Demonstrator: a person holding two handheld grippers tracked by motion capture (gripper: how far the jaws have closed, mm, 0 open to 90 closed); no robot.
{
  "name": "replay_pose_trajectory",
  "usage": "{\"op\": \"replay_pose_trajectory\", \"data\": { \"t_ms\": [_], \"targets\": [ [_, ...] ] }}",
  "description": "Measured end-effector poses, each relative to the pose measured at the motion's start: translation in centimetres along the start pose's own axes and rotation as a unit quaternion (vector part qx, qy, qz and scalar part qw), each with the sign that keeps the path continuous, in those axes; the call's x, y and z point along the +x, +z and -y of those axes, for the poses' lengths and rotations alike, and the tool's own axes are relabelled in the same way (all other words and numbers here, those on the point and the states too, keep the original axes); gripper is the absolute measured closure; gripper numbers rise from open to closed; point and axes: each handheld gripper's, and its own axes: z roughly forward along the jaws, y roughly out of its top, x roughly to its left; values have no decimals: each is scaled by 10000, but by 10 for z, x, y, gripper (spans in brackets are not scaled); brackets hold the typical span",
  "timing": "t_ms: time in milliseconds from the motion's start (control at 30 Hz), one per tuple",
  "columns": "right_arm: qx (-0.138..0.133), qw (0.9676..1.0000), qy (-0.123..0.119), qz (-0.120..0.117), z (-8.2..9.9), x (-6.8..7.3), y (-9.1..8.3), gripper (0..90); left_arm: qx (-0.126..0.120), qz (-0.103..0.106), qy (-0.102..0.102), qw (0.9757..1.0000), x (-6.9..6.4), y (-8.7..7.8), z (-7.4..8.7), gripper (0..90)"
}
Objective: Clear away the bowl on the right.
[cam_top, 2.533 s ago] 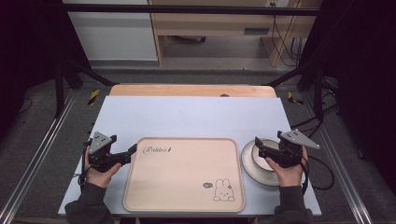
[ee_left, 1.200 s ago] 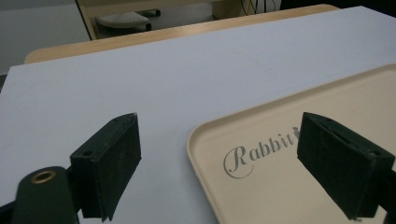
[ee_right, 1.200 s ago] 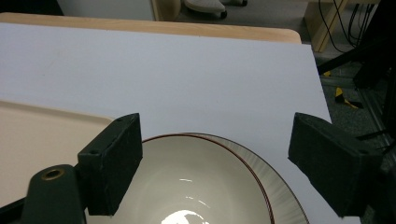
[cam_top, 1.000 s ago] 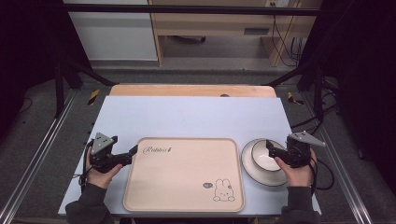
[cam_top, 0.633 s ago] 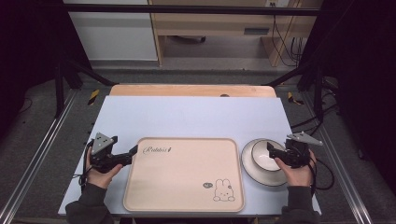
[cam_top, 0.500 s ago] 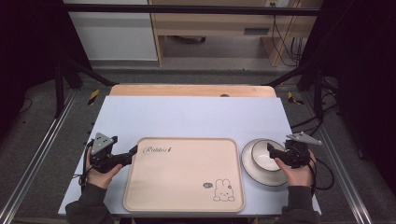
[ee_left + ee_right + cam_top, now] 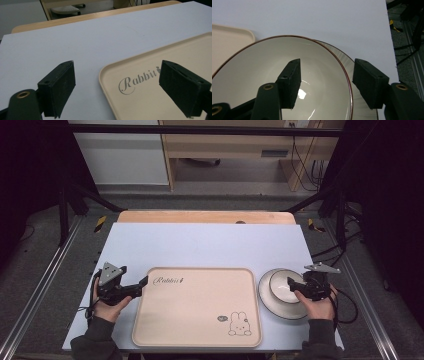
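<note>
Right now the right gripper [image 7: 295,285] straddles the near-right rim of a bowl [image 7: 281,285]: in the right gripper view one black jaw stands inside the bowl [image 7: 262,82] and the other outside its rim. Its jaws have just been closing, with the rim between them, but a gap still shows on both sides, so the pads do not press yet. The bowl is round, glossy cream ceramic with a thin dark red line along its lip; it sits upright, mouth up, on a wider round plate [image 7: 270,302] near the right edge of the table [image 7: 210,245]. Being round, it has no long axis. The right gripper view adds fine grey streaks on the plate [image 7: 359,110] and a bright glint in the bowl's bottom, which the high view is too small to give.

The left gripper [image 7: 142,284] rests at the left edge of a tray [image 7: 195,320], jaws wide apart and holding nothing. The tray is a matt beige rectangle with rounded corners and a raised lip, long side running left to right. The left gripper view shows its corner [image 7: 150,105] between the jaws and the word "Rabbit" in grey script; the high view alone shows the small rabbit drawing near its front right corner. The table top is smooth pale blue.
</note>
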Motion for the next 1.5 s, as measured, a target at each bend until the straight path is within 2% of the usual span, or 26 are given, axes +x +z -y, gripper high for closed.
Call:
{"op": "replay_pose_trajectory", "data": {
  "t_ms": [133, 167, 433, 467, 500, 667, 933, 1067, 1500],
  "targets": [
    [123, 9999, 10, -12, 1, -2, 1, 454, 8, -3, 5, 10000, 0, 0, 0, 133],
    [152, 9999, 73, -35, 1, -2, 1, 467, 9, -3, 6, 10000, 0, 0, 0, 133],
    [231, 9995, 143, -155, 1, -4, 1, 534, 22, -4, 8, 10000, -1, 1, 0, 133],
    [232, 9994, 213, -168, 0, -4, 0, 553, 23, -4, 8, 10000, -1, 1, 0, 133],
    [241, 9994, 164, -162, 1, -5, 0, 563, 22, -4, 6, 10000, -1, 1, 0, 133],
    [340, 9989, 287, -154, 1, -8, -2, 610, 28, -1, 12, 10000, -1, 1, 0, 133],
    [483, 9983, 285, -154, 2, -10, 0, 682, 40, -1, 18, 10000, -1, 1, 0, 133],
    [565, 9976, 369, -158, 2, -12, -1, 717, 47, -3, 17, 10000, -1, 2, 0, 133],
    [776, 9957, 489, -122, 4, -13, 4, 777, 66, -1, 12, 10000, -1, 2, 1, 133]
  ]
}}
